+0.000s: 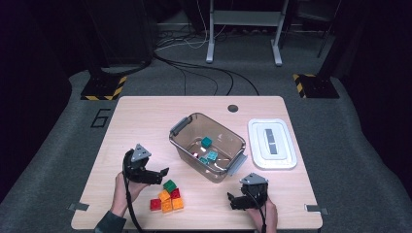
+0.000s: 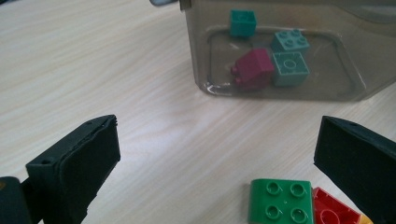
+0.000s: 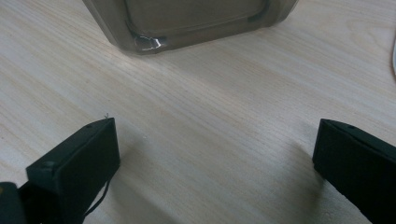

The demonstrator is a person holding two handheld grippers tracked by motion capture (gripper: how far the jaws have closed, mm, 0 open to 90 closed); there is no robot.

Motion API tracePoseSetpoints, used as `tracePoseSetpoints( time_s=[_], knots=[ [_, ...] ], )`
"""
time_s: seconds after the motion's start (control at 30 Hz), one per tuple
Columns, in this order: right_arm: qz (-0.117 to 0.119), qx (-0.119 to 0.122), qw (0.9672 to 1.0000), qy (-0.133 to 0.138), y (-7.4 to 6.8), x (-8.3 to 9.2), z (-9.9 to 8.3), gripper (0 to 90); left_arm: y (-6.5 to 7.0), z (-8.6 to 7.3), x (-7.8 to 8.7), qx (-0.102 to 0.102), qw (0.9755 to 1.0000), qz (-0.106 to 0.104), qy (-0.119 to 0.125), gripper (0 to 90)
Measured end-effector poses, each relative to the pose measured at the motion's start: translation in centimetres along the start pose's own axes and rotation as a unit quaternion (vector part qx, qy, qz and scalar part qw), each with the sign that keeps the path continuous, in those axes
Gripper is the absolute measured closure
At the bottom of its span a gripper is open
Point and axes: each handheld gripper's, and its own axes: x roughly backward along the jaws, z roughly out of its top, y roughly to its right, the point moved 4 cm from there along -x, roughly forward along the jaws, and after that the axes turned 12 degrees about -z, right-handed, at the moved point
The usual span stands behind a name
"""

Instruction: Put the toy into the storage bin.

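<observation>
Left gripper (image 1: 163,173), jaws spread wide and empty, hovers just beside the cluster of green, red and orange plastic studded bricks (image 1: 167,196) near the table's (image 1: 145,116) front edge; a skewed approach could scatter them. Centre: the clear smoky plastic bin (image 1: 207,145) (teal and maroon bricks inside). Right gripper (image 1: 232,199), likewise spread, risks nudging the bin.

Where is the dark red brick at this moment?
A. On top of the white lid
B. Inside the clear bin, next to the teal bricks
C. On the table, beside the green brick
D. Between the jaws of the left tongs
B. In the left gripper view the dark red brick lies on the floor of the clear bin, touching a teal brick.
</observation>
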Motion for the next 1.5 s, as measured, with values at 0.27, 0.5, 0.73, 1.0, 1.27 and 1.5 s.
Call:
tracePoseSetpoints(
  time_s=[0.27, 0.5, 0.73, 1.0, 1.27, 1.5],
  knots=[
    [0.0, 0.0, 1.0, 0.0, 0.0, 0.0, 0.0, 0.0, 0.8, -1.4, -1.2, 0.002, 0.9994, -0.031, -0.014, 0.0],
    [0.0, 0.0, 1.0, 0.0, 0.0, 0.0, 0.0, 0.0, 1.3, -2.8, -2.1, 0.004, 0.9981, -0.049, -0.038, 0.0],
    [0.0, 0.0, 1.0, 0.0, 0.0, 0.0, 0.0, 0.0, 1.0, -4.1, -2.7, 0.008, 0.9973, -0.042, -0.06, 1.4],
    [0.0, 0.0, 1.0, 0.0, 0.0, 0.0, 0.0, 0.0, -0.4, -4.4, -3.0, 0.03, 0.9975, -0.035, -0.053, 2.2],
    [0.0, 0.0, 1.0, 0.0, 0.0, 0.0, 0.0, 0.0, -1.4, -4.7, -3.1, 0.038, 0.9973, -0.021, -0.06, 3.7],
    [0.0, 0.0, 1.0, 0.0, 0.0, 0.0, 0.0, 0.0, -1.1, -5.0, -3.1, 0.04, 0.9966, -0.042, -0.059, 16.7]
  ],
)
